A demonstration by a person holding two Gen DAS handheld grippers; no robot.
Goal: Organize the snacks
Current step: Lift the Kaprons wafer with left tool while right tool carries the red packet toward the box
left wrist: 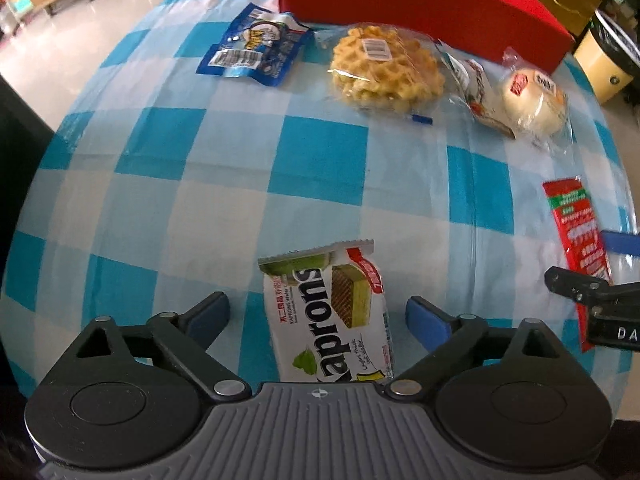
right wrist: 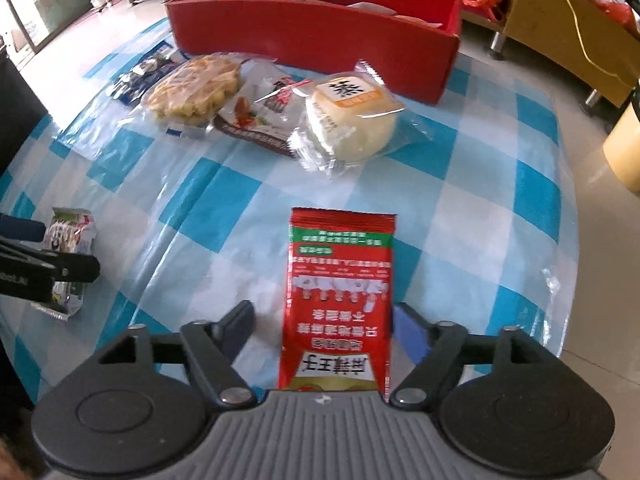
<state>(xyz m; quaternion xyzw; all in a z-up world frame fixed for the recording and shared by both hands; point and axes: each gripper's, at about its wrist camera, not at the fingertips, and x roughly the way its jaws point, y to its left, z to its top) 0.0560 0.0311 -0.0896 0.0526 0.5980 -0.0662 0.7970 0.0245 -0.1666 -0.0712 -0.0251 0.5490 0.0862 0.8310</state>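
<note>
Snacks lie spread over the bench (left wrist: 224, 216), which is covered in a blue-and-white checked cloth, with a long red box (right wrist: 312, 36) standing at its far edge. Inside the box only some red and pale wrappers show above the wall; what they are cannot be told. In front of the box sit a blue packet (left wrist: 256, 46), a bagged waffle (left wrist: 386, 68), a flat printed packet (left wrist: 478, 88) and a wrapped round bun (right wrist: 352, 120), the last three overlapping or touching one another in a row. The left tool (left wrist: 318, 316) is wide open, its blue-padded fingers (left wrist: 426, 322) on either side of a green-and-white wafer pack (left wrist: 330, 316) that lies flat on the cloth; a gap shows on both sides, so nothing is gripped. The right tool (right wrist: 324, 326) is also open, straddling a red sachet (right wrist: 340, 300) lying lengthwise between its fingers; the right pad sits just beside the sachet's edge, the left one stands apart. Each tool shows at the edge of the other's view.
</note>
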